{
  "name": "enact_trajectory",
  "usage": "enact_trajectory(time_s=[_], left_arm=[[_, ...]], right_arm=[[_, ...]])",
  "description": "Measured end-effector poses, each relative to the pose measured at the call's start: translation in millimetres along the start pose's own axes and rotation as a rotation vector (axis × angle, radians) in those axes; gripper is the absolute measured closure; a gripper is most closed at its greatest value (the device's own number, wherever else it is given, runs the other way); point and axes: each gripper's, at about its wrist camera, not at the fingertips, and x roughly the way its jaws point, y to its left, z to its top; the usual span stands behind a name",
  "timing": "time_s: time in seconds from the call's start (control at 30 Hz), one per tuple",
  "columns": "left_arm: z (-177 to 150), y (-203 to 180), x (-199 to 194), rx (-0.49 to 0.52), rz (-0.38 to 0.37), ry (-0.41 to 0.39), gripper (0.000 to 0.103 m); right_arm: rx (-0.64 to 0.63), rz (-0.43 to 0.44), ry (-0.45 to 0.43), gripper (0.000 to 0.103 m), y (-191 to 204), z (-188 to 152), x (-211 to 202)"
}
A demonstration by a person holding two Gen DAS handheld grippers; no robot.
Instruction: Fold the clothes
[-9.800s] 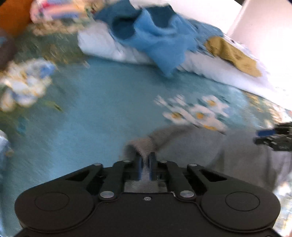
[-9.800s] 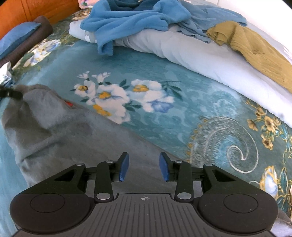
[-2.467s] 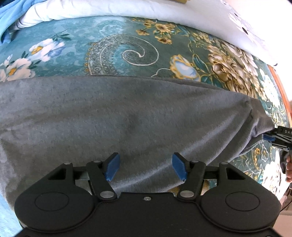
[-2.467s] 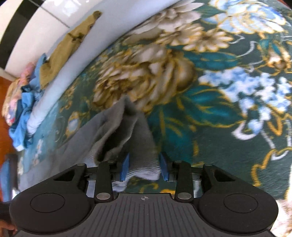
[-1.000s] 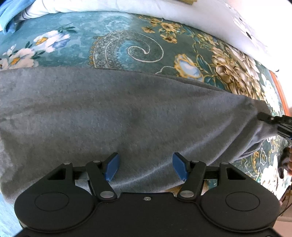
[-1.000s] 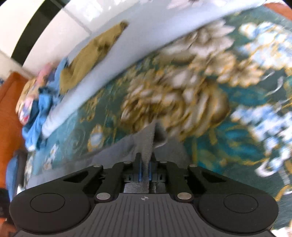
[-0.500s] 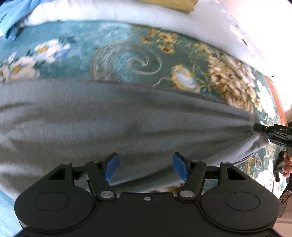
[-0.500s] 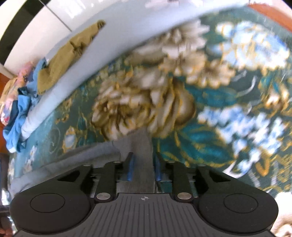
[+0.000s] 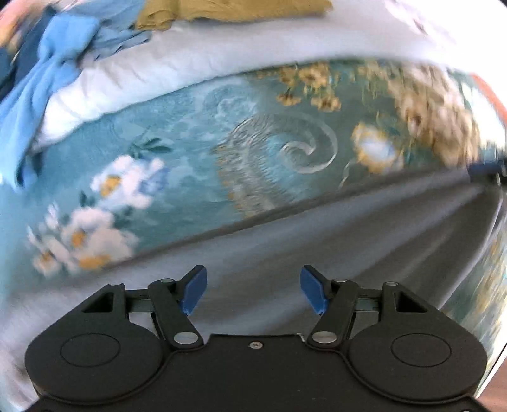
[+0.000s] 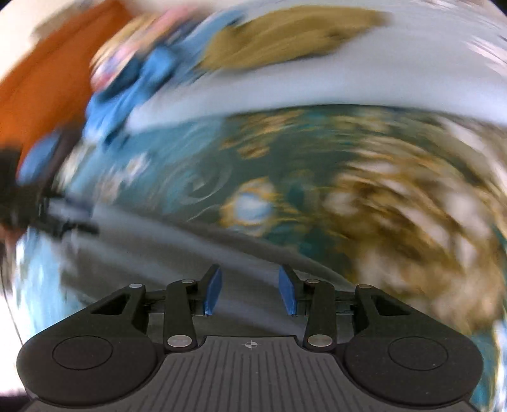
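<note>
Left wrist view: left tool [image 9: 253, 293] pointed down over the grey cloth [image 9: 317, 250], blue pads wide apart, nothing pinched between them. Grey cloth lay flat in a long strip across the teal flowered bed cover [image 9: 177, 164], running from the near left up to the far right. Far right edge of that view: a small dark bit of the other tool [image 9: 488, 172], too blurred to read. Behind the bed cover, a pale blue quilt [image 9: 177, 66] with a bright blue garment [image 9: 60, 50] on its left end and a mustard-yellow garment [image 9: 228, 11] on top. White flowers and a swirl pattern clear enough in this view.

Right wrist view: much more blurred. Right tool [image 10: 250, 293] also over the grey cloth, pads partly apart and just been opening; cloth seen in the gap, pads not pressing on it. Only here: an orange wooden board [image 10: 47, 79] at the far left, something pink by the blue garment, and the big gold flowers on the right of the bed cover. Dark smear at the left edge, likely the left tool, too blurred to tell.
</note>
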Motion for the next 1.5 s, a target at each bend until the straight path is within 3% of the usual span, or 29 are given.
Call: enact_trajectory(time_s=[0.13, 0.4, 0.5, 0.6, 0.63, 0.67, 0.8, 0.9, 1.3, 1.37, 1.43, 1.5], left_arm=[[3, 17, 4, 0.2, 0.029, 0.008, 0.04], [9, 29, 24, 0.27, -0.067, -0.024, 0.044], [8, 26, 31, 0.294, -0.094, -0.032, 0.052], [6, 23, 37, 0.319, -0.104, -0.024, 0.075], [5, 23, 38, 0.32, -0.102, -0.021, 0.09], [4, 23, 39, 0.319, -0.098, -0.018, 0.095], [3, 22, 36, 0.304, -0.041, -0.069, 0.1], [7, 26, 33, 0.265, -0.012, -0.102, 0.1], [8, 35, 48, 0.184, -0.011, -0.059, 0.094], [8, 37, 39, 0.143, -0.031, -0.056, 0.082], [7, 36, 22, 0.081, -0.03, -0.079, 0.071], [0, 38, -2, -0.06, -0.017, -0.123, 0.062]], right_arm=[[-0.206, 0.012, 0.097, 0.067, 36, 31, 39], [-0.389, 0.003, 0.281, 0.068, 67, 46, 85], [-0.418, -0.015, 0.319, 0.079, 70, 43, 91], [-0.402, -0.026, 0.323, 0.092, 66, 42, 91], [-0.387, -0.025, 0.321, 0.094, 64, 42, 90], [-0.376, -0.022, 0.322, 0.096, 63, 42, 89], [-0.359, -0.034, 0.293, 0.1, 64, 42, 85], [-0.345, -0.053, 0.229, 0.101, 63, 51, 78], [-0.329, -0.082, 0.261, 0.098, 60, 50, 98], [-0.332, -0.085, 0.245, 0.092, 63, 52, 90], [-0.307, -0.093, 0.176, 0.091, 65, 55, 68], [-0.218, -0.111, 0.072, 0.085, 59, 52, 38]])
